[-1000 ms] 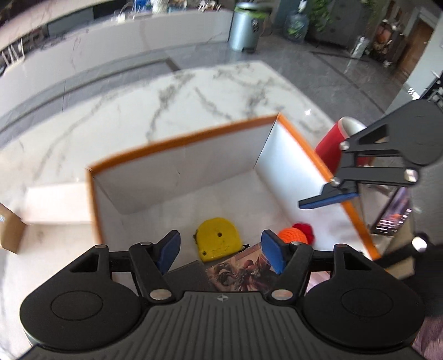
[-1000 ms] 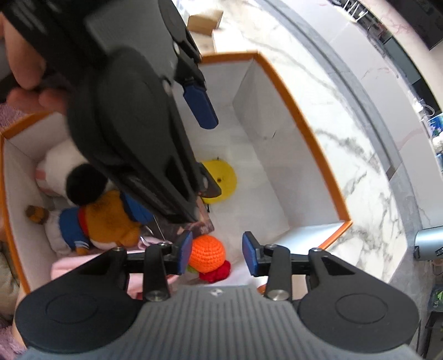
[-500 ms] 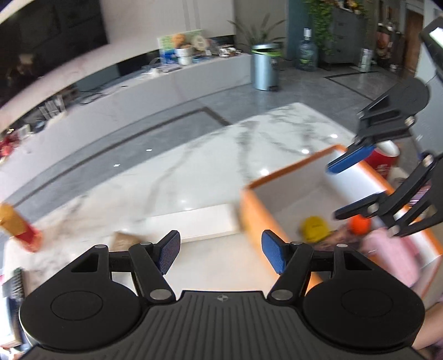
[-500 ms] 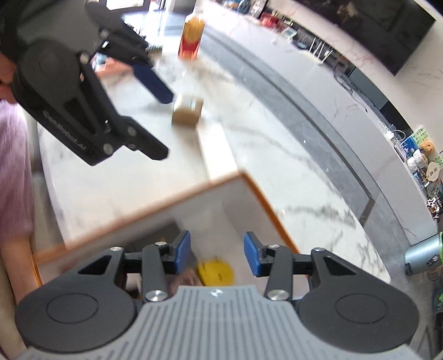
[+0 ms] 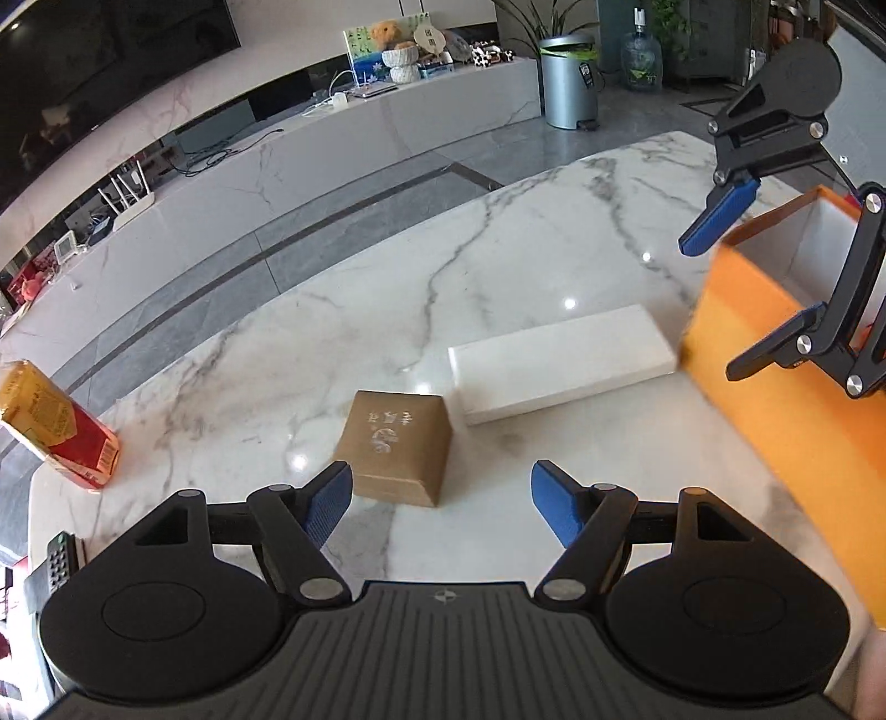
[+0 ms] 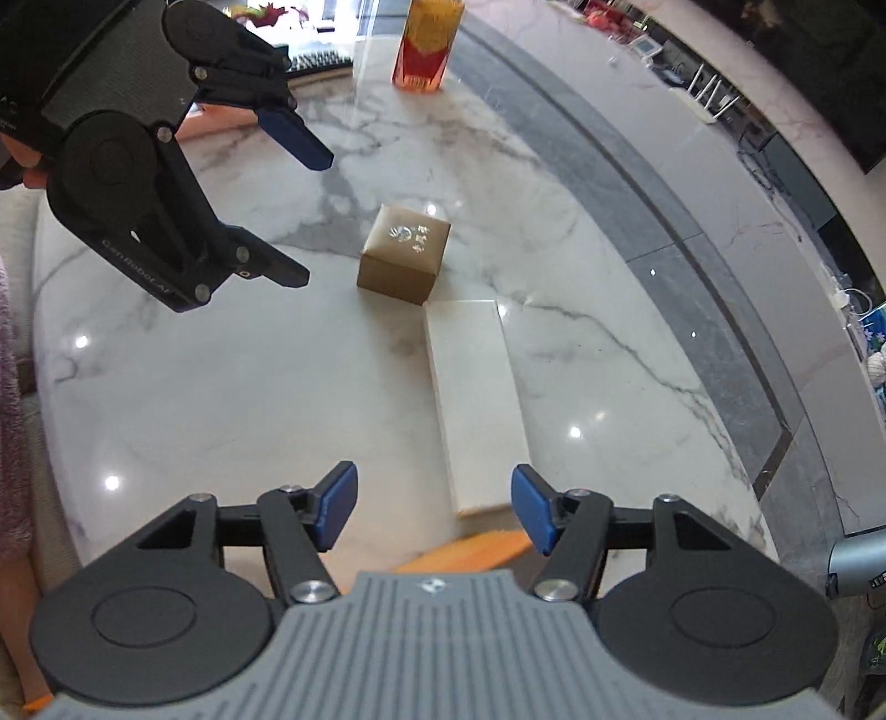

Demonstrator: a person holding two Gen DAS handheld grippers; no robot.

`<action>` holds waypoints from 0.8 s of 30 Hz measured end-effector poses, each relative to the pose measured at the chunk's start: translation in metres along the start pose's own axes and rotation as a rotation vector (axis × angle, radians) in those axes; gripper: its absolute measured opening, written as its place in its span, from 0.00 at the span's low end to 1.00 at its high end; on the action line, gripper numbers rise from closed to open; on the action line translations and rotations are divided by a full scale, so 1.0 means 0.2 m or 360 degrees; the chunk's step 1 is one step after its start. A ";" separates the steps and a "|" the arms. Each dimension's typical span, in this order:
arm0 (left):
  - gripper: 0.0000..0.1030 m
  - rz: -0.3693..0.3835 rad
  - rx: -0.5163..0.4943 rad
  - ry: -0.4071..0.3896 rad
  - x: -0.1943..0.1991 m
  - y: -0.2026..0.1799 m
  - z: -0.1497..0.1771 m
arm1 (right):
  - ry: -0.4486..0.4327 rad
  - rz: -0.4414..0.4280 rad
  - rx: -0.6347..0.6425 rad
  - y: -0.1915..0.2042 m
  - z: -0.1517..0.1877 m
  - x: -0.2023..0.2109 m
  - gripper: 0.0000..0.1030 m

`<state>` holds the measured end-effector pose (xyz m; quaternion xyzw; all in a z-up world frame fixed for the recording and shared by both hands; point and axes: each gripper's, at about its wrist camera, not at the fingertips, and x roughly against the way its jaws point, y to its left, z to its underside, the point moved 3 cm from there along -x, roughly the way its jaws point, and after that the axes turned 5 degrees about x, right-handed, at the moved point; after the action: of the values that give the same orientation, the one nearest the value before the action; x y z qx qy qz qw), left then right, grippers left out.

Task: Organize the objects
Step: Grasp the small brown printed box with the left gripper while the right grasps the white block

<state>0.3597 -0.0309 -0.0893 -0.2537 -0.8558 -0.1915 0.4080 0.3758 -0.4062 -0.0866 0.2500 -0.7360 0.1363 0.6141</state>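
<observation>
A small brown cardboard box (image 5: 396, 446) with silver print sits on the marble table, also in the right wrist view (image 6: 403, 253). A long flat white box (image 5: 559, 363) lies beside it (image 6: 476, 396). My left gripper (image 5: 440, 501) is open and empty, just short of the brown box. My right gripper (image 6: 432, 507) is open and empty, above the white box's near end; it shows in the left wrist view (image 5: 736, 288) over the orange storage box (image 5: 775, 399). The left gripper shows in the right wrist view (image 6: 293, 205).
A red and yellow carton (image 5: 52, 426) stands at the table's left end, also in the right wrist view (image 6: 426, 44). The orange box rim (image 6: 470, 551) lies under my right gripper. A remote (image 5: 58, 559) lies at the near left edge.
Both grippers have swung away from the inside of the orange box to the left, over the open table. Both now face the brown and white boxes. The right jaws have opened wider.
</observation>
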 end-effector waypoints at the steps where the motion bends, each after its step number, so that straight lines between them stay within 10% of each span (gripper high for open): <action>1: 0.86 0.0001 0.0003 0.0002 -0.04 0.03 0.00 | 0.0033 -0.0013 0.0010 -0.02 -0.02 -0.05 0.69; 16: 0.87 0.0119 0.0048 0.0097 -0.40 0.18 -0.02 | 0.0391 -0.0177 0.0124 -0.20 -0.22 -0.63 0.77; 17: 0.87 0.0123 0.0046 0.0097 -0.41 0.19 -0.02 | 0.0303 0.0137 0.0116 -0.34 -0.25 -0.62 0.77; 24: 0.87 0.0179 0.0063 0.0107 -0.46 0.21 -0.01 | 0.0349 0.0075 0.0063 -0.38 -0.25 -0.69 0.76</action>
<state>0.4358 -0.0249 -0.1566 -0.2867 -0.8296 -0.1598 0.4517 0.4744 -0.4166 -0.2192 0.2283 -0.6674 0.1917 0.6825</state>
